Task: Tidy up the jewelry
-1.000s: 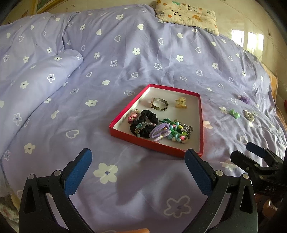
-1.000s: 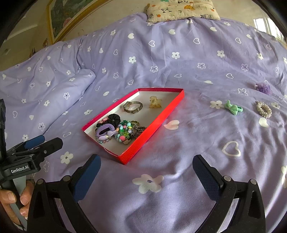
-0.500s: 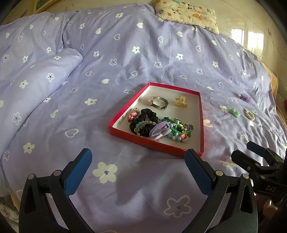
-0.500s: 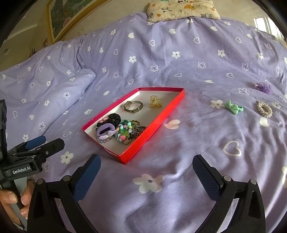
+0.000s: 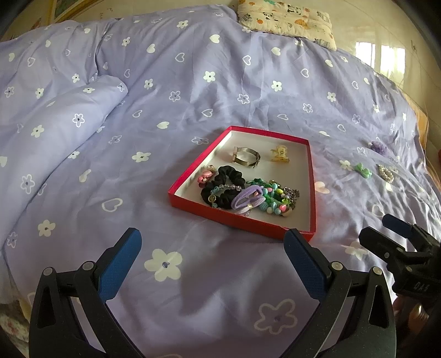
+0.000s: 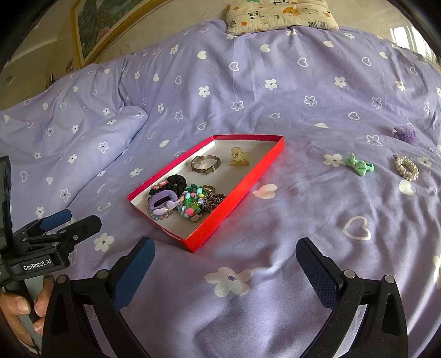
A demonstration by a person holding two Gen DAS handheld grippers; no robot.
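A shallow red box (image 5: 312, 176) (image 6: 256, 170) lies on the lilac bedspread. Inside it sit a metal bangle (image 5: 245, 156) (image 6: 205, 164), a yellow claw clip (image 5: 280, 154) (image 6: 239, 160), a black scrunchie (image 5: 224, 187), a purple hair tie (image 6: 162, 202) and a heap of coloured beads (image 5: 275, 199). Outside the box, to its right, rest a green bow (image 5: 363, 170) (image 6: 359, 166), a pearl bracelet (image 5: 386, 173) (image 6: 406, 167) and a purple scrunchie (image 5: 379, 146) (image 6: 406, 135). My left gripper (image 5: 212, 261) hovers open short of the box's near edge. My right gripper (image 6: 226, 264) hovers open, holding nothing.
A printed pillow (image 5: 286, 19) (image 6: 278, 12) lies at the head of the bed. A folded ridge of duvet (image 5: 55, 132) rises on the left. A framed picture (image 6: 110, 30) hangs on the wall. A hand (image 6: 19, 311) holds the left tool's grip.
Both views shifted only slightly; the box sits a touch lower in the left wrist view. Nothing was picked up or set down.
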